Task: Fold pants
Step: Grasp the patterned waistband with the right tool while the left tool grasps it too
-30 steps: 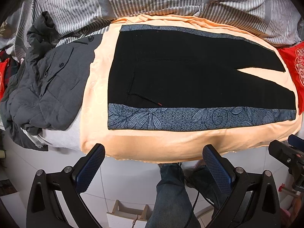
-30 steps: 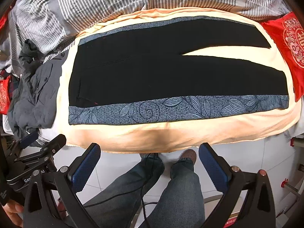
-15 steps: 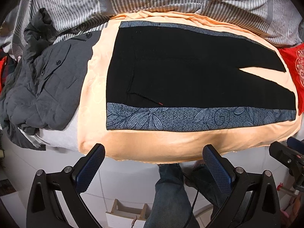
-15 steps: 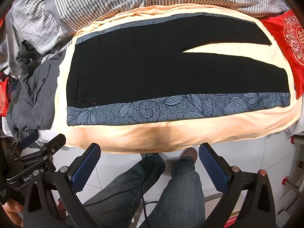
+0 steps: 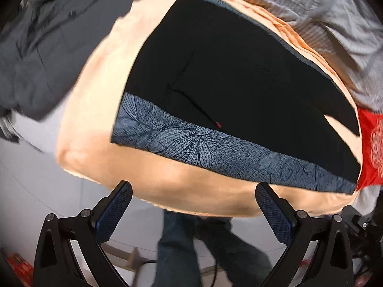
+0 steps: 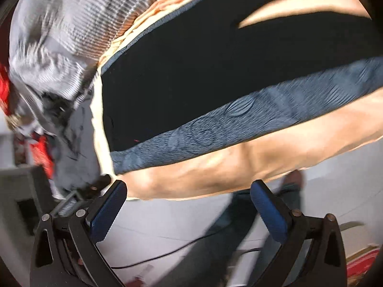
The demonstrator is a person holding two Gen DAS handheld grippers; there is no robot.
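Pants [image 5: 239, 76] are seen laid out flat and unfolded on the peach sheet [image 5: 95, 110], ahead of and above both grippers; no fold has been made, so the whole task is judged left to do. Legs are spread apart with a wedge of sheet between them, and the patterned blue side stripe [image 5: 215, 153] runs along the edge nearest the grippers. Left gripper [image 5: 194, 211] is held with fingers spread wide, nothing between them, short of the bed edge. Right gripper [image 6: 189, 205] is likewise spread and empty, also off the fabric. Waistband end is shown best in the left wrist view, ahead and to the left of the gripper, with a grey jacket [image 5: 43, 47] beyond it; a red cushion [image 5: 371, 143] is caught far right. Leg split [image 6: 287, 12] is shown larger in the right wrist view, ahead and to the right, with the striped duvet [image 6: 71, 24] upper left. Both views are motion-blurred. First grasp is judged still pending.
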